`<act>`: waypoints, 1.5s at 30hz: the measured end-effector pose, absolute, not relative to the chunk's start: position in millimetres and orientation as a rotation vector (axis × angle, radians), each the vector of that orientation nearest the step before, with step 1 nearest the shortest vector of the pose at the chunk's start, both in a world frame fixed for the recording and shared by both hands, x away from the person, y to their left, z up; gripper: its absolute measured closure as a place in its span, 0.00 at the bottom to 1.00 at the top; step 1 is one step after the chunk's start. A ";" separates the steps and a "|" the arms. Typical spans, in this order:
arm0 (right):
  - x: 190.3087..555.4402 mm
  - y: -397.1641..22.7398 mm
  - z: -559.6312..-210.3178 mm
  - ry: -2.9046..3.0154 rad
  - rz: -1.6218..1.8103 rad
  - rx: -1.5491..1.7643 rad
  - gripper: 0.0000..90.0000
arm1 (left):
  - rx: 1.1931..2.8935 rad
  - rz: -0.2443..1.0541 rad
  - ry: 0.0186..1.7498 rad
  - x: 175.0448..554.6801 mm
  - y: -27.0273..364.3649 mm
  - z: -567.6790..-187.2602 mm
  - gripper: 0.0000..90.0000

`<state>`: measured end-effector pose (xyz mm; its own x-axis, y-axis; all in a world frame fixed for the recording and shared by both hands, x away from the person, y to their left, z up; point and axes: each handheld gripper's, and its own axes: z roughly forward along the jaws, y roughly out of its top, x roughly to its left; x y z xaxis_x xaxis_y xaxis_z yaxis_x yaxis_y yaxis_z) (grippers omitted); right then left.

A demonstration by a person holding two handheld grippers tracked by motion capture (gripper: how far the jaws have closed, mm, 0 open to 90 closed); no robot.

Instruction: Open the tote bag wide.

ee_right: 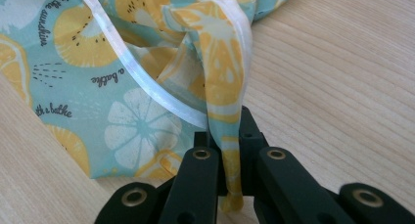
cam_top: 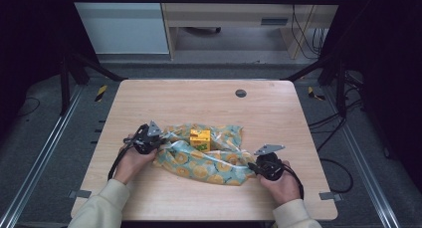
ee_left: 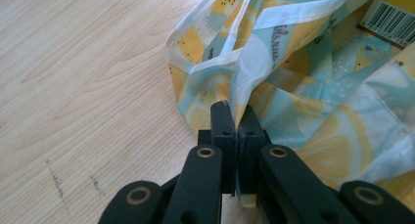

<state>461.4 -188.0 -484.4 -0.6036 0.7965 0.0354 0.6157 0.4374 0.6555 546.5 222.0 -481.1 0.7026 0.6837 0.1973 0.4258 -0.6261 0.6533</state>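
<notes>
- Your right tongs [cam_top: 255, 164], nearest you on the right of the worktop [cam_top: 149, 96], are clenched on the near right edge of the cloth [cam_top: 211, 156]; the right gripper view shows a fold of it [ee_right: 222, 87] pinched between the jaws.
- Your left tongs [cam_top: 158, 141], slightly farther and on the left, are clenched on the cloth's left edge, where the hem [ee_left: 244, 62] bunches.
- The cloth lies crumpled mid-worktop between both tongs. It looks thin, light, limp and perhaps slick, so grip at the sewn hem or corners.
- Farther in, a yellow box [cam_top: 200, 139] sits on the cloth; the high view shows it whole, while the left gripper view catches a barcoded corner [ee_left: 391, 18].
</notes>
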 end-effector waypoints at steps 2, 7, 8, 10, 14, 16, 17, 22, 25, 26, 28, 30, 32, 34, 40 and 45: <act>460.6 -187.2 -484.8 2.416 0.936 1.210 0.97 | 2.329 0.579 0.846 546.1 222.5 -481.4 0.99; 457.4 -183.3 -485.2 2.427 0.943 1.168 0.86 | 2.318 0.577 0.859 544.6 223.2 -479.9 0.92; 456.9 -182.8 -485.1 2.428 0.940 1.163 0.82 | 2.312 0.577 0.861 543.6 223.6 -478.1 0.90; 455.7 -181.1 -484.3 2.418 0.946 1.166 0.71 | 2.284 0.583 0.861 541.4 224.6 -473.8 0.85; 454.6 -179.1 -481.2 2.385 0.965 1.160 0.56 | 2.225 0.585 0.865 536.1 227.0 -462.5 0.75; 454.1 -178.1 -479.3 2.367 0.984 1.163 0.51 | 2.201 0.601 0.857 532.6 228.4 -455.1 0.71; 454.0 -177.8 -478.2 2.363 0.995 1.152 0.49 | 2.179 0.601 0.856 530.7 229.1 -451.2 0.71; 453.4 -175.8 -473.1 2.328 1.026 1.146 0.42 | 2.132 0.568 0.850 521.9 231.4 -436.7 0.65; 453.5 -175.1 -472.2 2.317 1.037 1.146 0.39 | 2.133 0.546 0.834 515.5 228.9 -434.8 0.64; 453.3 -174.6 -472.1 2.321 1.034 1.145 0.37 | 2.147 0.545 0.822 513.1 227.1 -435.0 0.64; 453.0 -173.0 -473.1 2.333 1.027 1.131 0.35 | 2.163 0.541 0.809 508.1 223.2 -437.3 0.63; 451.7 -170.6 -474.5 2.347 1.016 1.130 0.34 | 2.189 0.539 0.795 502.8 220.2 -440.5 0.63; 451.2 -169.6 -475.8 2.364 1.004 1.121 0.31 | 2.211 0.531 0.784 497.9 218.0 -443.7 0.63; 450.2 -169.2 -475.6 2.361 1.004 1.121 0.26 | 2.214 0.534 0.777 493.8 216.7 -444.8 0.61; 447.9 -173.0 -462.4 2.274 1.055 1.108 0.13 | 2.184 0.546 0.768 487.4 217.0 -435.3 0.50; 449.9 -184.5 -446.8 2.182 1.115 1.153 0.07 | 2.140 0.533 0.804 484.5 226.3 -424.3 0.32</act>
